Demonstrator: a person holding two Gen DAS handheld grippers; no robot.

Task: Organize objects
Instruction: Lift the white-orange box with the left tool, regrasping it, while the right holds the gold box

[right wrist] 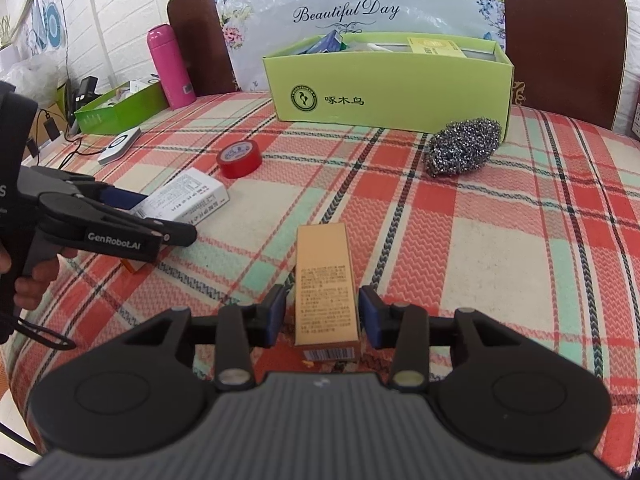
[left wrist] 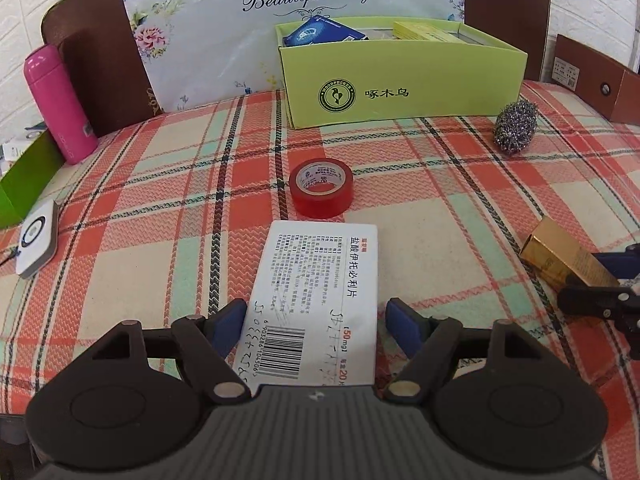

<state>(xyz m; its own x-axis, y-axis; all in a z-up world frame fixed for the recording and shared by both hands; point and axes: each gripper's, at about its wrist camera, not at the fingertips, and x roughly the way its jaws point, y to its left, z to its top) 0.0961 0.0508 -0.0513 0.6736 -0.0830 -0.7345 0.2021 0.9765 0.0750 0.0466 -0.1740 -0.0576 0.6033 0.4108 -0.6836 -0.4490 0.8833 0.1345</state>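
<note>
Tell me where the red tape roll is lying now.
The red tape roll lies flat on the plaid cloth near the middle of the left wrist view, between the green box behind it and the white medicine box in front.

White medicine box: flat on plaid cloth, barcode up. Gold carton: lying lengthwise. Red tape roll: flat. Steel scourer: beside green open box, which is part-filled.

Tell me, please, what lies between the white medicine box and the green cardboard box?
A red tape roll lies flat on the plaid cloth between them, clearest in the left wrist view.
</note>
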